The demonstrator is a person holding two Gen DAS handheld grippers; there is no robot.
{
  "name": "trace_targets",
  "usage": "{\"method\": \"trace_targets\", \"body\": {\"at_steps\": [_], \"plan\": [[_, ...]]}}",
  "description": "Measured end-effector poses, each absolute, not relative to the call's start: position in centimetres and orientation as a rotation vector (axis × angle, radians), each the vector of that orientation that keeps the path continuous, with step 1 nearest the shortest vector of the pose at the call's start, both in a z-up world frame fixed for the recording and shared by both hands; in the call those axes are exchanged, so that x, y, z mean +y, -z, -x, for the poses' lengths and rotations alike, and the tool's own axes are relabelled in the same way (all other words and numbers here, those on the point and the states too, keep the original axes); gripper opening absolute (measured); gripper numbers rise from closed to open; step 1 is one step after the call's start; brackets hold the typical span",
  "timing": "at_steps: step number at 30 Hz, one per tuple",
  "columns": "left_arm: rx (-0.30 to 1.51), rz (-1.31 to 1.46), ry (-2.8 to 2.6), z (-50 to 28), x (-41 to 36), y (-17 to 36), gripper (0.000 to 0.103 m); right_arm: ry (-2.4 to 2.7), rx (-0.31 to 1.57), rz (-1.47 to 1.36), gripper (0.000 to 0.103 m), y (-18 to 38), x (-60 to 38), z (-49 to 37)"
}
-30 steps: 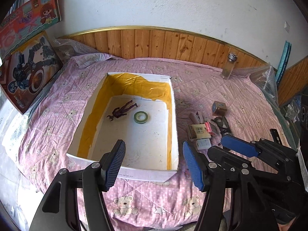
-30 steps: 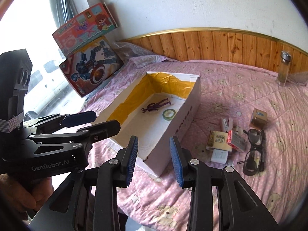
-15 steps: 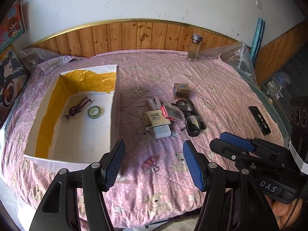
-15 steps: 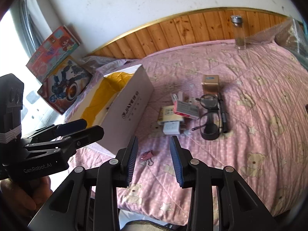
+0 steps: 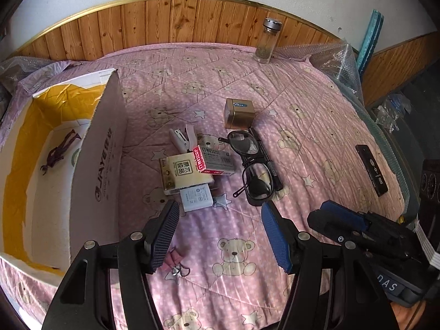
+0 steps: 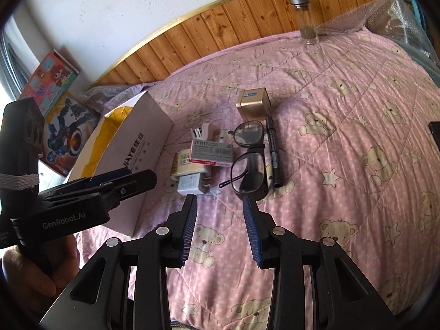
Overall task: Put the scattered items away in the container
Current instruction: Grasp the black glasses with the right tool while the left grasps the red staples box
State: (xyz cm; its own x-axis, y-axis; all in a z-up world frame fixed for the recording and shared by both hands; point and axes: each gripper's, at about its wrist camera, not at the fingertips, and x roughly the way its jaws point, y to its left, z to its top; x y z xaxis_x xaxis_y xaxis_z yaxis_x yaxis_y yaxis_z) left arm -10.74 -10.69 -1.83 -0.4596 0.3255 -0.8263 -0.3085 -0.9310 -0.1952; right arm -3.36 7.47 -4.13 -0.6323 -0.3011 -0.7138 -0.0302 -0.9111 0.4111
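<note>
Hovering low over the quilted pink bedspread (image 5: pixel 275 104), the left tool (image 5: pixel 220 236) and right tool (image 6: pixel 220 228) both gape, released and empty. Just past them a white charger block (image 5: pixel 196 198) and glossy black glasses (image 5: pixel 254 170) lie beside small cartons, then a brass-coloured tin (image 5: pixel 238 113). The yellow-lined white cardboard box (image 5: pixel 99 165) stands left, a glass jar (image 5: pixel 267 41) far back.

A glass jar (image 5: pixel 267 41) stands by the wooden wall panel (image 5: pixel 170 24); two toy boxes (image 6: pixel 59 115) lean beside the bed (image 5: pixel 302 126).

Right tool (image 6: pixel 220 225) hangs with jaws apart above the quilt (image 6: pixel 343 143), near glasses (image 6: pixel 249 156) and charger (image 6: pixel 189 184).
</note>
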Motion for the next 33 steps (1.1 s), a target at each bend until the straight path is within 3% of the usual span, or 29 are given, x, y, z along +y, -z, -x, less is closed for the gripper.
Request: {"method": "trace_targets", "body": {"at_steps": [9, 18, 27, 29, 32, 33], "plan": [[-0.067, 1.509, -2.362, 17.3, -8.9, 7.0, 0.063, 2.609, -0.635, -1.322, 0.043, 7.5, 9.1, 8.8], [-0.329, 1.569, -2.273, 22.1, -9.3, 10.1, 0.063, 2.559, -0.601, -1.377, 0.045, 11.0, 9.0, 14.3], [-0.259, 1.536, -2.221, 23.1, -6.1, 10.8, 0.056, 2.492, -0.590, -1.389, 0.041, 13.2, 8.2, 16.6], [-0.247, 1.540, -2.235, 23.5, -6.1, 11.4, 0.047, 2.465, -0.643, -1.384, 0.033, 13.4, 8.6, 16.9], [-0.295, 1.544, -2.238, 24.5, -6.7, 11.8, 0.019, 2.418, -0.771, -1.375, 0.027, 13.9, 9.5, 17.0], [-0.286, 1.545, -2.243, 24.7, -6.8, 11.8, 0.016, 2.405, -0.810, -1.372, 0.026, 14.0, 9.8, 17.0]]}}
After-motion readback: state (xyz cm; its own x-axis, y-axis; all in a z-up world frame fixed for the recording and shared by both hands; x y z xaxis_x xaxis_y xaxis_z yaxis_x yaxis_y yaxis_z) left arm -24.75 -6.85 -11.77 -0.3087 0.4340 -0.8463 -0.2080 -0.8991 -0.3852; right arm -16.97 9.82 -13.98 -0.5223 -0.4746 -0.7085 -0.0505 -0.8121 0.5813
